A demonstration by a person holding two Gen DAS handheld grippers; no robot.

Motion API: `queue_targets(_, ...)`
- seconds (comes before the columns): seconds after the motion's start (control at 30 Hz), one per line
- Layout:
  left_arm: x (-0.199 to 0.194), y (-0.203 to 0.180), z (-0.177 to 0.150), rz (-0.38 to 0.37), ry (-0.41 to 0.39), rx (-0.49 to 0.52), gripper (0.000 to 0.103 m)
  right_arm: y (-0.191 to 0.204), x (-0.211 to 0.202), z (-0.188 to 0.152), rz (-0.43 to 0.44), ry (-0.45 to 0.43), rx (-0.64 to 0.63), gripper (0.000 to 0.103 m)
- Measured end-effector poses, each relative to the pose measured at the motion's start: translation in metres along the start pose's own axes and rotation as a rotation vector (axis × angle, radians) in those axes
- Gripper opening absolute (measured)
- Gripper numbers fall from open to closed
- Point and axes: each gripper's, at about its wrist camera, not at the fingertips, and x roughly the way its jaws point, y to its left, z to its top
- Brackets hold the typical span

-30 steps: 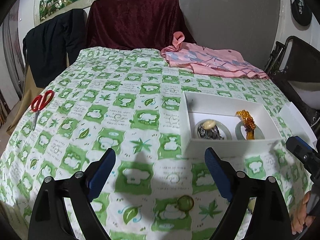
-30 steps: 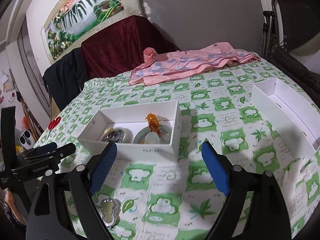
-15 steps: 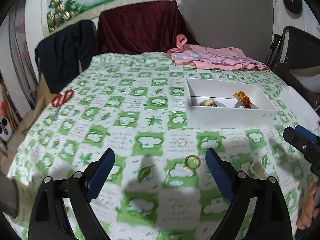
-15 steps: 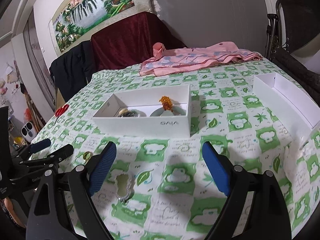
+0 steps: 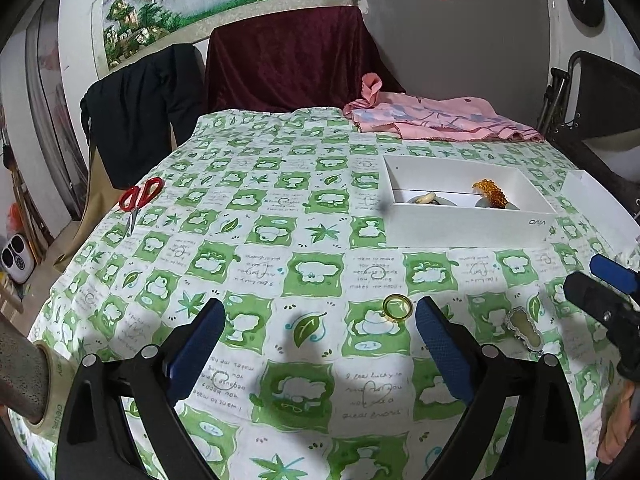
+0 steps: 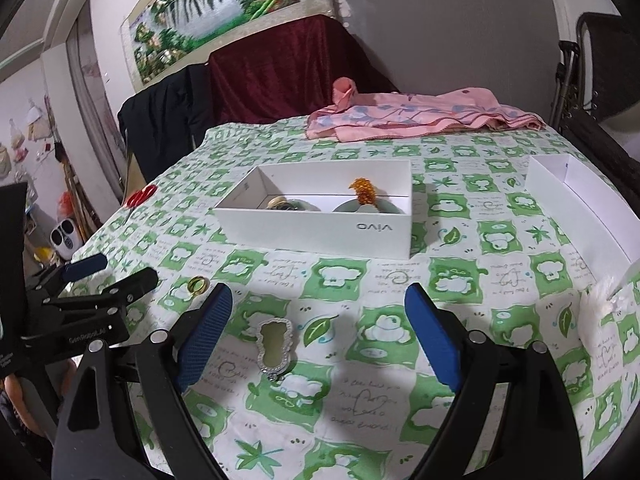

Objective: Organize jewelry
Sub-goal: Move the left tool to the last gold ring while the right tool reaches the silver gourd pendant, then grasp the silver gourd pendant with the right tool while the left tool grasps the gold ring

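A white box (image 5: 464, 222) (image 6: 320, 232) sits on the green patterned cloth and holds an amber bead bracelet (image 5: 491, 193) (image 6: 362, 191), a pale stone piece (image 5: 424, 198) and jade bangles. A yellow ring (image 5: 397, 306) (image 6: 197, 283) lies on the cloth just ahead of my left gripper (image 5: 320, 336), near its right finger. A silver-framed pendant (image 6: 275, 344) (image 5: 524, 326) lies just right of my right gripper's left finger. My right gripper (image 6: 320, 328) is open and empty, like the left.
The box lid (image 6: 580, 204) (image 5: 600, 204) lies open side up at the right. Red scissors (image 5: 138, 200) lie at the left table edge. A pink cloth (image 6: 420, 118) is bunched at the far side. A tape roll (image 5: 24, 384) is at the left, white fluff (image 6: 604, 292) at the right.
Both grippers have pulled back and lowered from above the box toward the near edge of the table. The ring and pendant now lie farther ahead of the fingers. Both stay open.
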Motion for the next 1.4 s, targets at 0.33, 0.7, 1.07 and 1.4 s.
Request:
queue_targets(0.33, 0.005, 0.006, 0.0, -0.002, 0.029, -0.031, 0.094, 0.011, 0.008, -0.004, 0.02, 0.072, -0.045, 0.084)
queue_targets(0.7, 0.011, 0.01, 0.0, -0.001, 0.055, -0.043, 0.095, 0.038, 0.023, -0.006, 0.019, 0.145, -0.197, 0.083)
queue_targets(1.07, 0.022, 0.033, 0.0, -0.044, 0.111, -0.154, 0.095, 0.043, 0.045, -0.012, 0.037, 0.261, -0.239, 0.043)
queue_targets(1.4, 0.022, 0.017, -0.003, -0.043, 0.105, -0.07, 0.095, -0.001, 0.038, -0.005, -0.094, 0.237, -0.15, 0.027)
